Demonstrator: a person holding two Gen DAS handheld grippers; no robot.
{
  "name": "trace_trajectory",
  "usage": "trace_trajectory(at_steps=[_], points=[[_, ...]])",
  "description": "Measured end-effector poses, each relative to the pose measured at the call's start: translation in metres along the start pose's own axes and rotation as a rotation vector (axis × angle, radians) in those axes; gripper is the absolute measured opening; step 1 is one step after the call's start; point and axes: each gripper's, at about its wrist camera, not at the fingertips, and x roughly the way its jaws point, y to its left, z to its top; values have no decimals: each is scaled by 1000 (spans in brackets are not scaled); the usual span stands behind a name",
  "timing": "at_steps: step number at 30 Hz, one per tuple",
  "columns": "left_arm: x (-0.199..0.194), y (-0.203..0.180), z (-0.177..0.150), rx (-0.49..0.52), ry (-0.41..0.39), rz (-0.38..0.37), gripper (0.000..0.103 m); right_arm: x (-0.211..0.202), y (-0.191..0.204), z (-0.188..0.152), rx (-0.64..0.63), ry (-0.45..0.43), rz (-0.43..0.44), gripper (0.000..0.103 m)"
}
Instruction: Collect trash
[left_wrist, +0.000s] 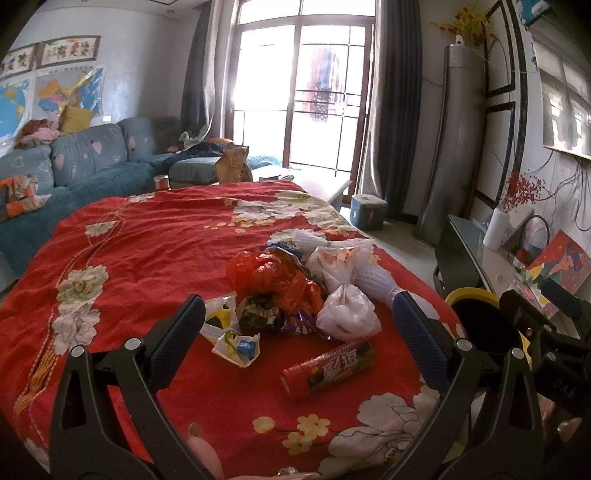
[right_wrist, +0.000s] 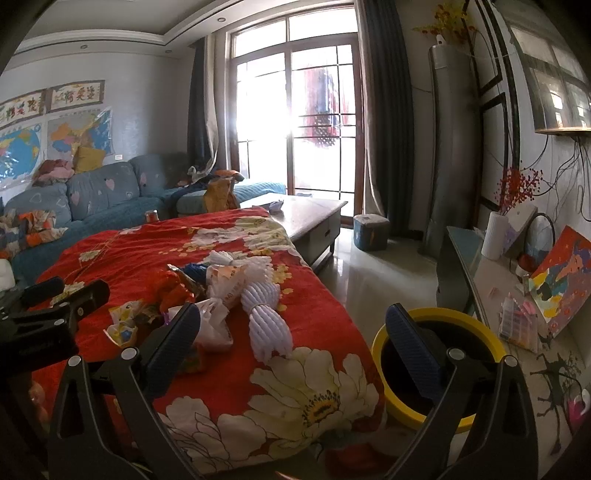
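A pile of trash lies on the red flowered cloth (left_wrist: 155, 251): a red candy tube (left_wrist: 327, 369), a crumpled red wrapper (left_wrist: 273, 277), a knotted white bag (left_wrist: 347, 314), a yellow and white wrapper (left_wrist: 232, 339) and white foam netting (left_wrist: 373, 277). My left gripper (left_wrist: 299, 325) is open and empty, hovering just before the pile. My right gripper (right_wrist: 291, 332) is open and empty, over the cloth's right edge, with the foam netting (right_wrist: 266, 317) between its fingers' lines. A yellow-rimmed bin (right_wrist: 436, 362) stands on the floor to the right; it also shows in the left wrist view (left_wrist: 469, 295).
A blue sofa (left_wrist: 92, 162) stands at the back left. A coffee table (right_wrist: 314, 218) lies beyond the cloth. A TV cabinet (right_wrist: 480, 266) with a vase and a picture lines the right wall. A blue stool (right_wrist: 369, 232) sits near the glass door.
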Motion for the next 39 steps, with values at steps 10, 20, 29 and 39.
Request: trace_trajectory(at_steps=[10, 20, 29, 39], points=[[1, -1, -1, 1, 2, 1, 94, 1, -1, 1, 3, 2, 1, 97], [10, 2, -12, -11, 41, 16, 94, 2, -3, -1, 8, 7, 4, 97], [18, 25, -6, -75, 76, 70, 94, 10, 12, -12, -28, 50, 43, 97], [32, 52, 7, -126, 88, 107, 94, 30, 38, -9, -58, 110, 121, 97]])
